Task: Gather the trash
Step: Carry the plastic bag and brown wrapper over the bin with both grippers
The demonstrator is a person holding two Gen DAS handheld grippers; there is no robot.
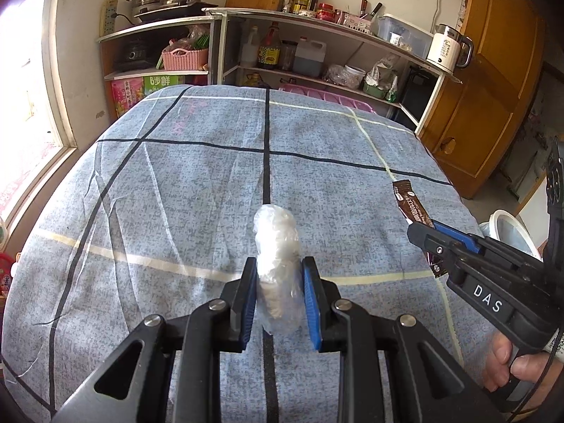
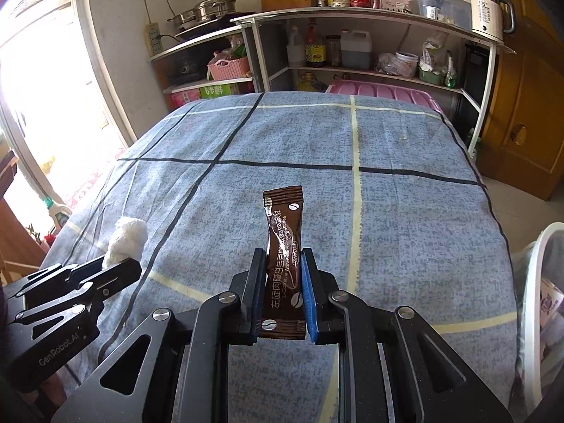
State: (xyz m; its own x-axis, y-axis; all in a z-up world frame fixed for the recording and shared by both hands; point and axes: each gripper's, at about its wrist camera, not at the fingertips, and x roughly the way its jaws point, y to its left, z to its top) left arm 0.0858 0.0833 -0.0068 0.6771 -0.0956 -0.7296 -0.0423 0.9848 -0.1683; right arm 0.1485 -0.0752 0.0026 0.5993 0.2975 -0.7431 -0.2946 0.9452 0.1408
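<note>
Above the checked worktop [image 1: 176,194], the left gripper [image 1: 278,296] pinches a soft, crushable plastic wad [image 1: 276,246] mid-body, while the right gripper [image 2: 282,296] clamps a light, slippery coffee sachet [image 2: 283,232] low down.

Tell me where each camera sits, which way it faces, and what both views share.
Left wrist: on the left gripper, looking down along its fingers over the table toward the shelves; clamps a plastic wad; a hand shows at right.
Right wrist: on the right gripper, same heading; clamps a coffee sachet.
Shared: each view shows the other gripper and its trash, plus table, shelves, and bin.
</note>
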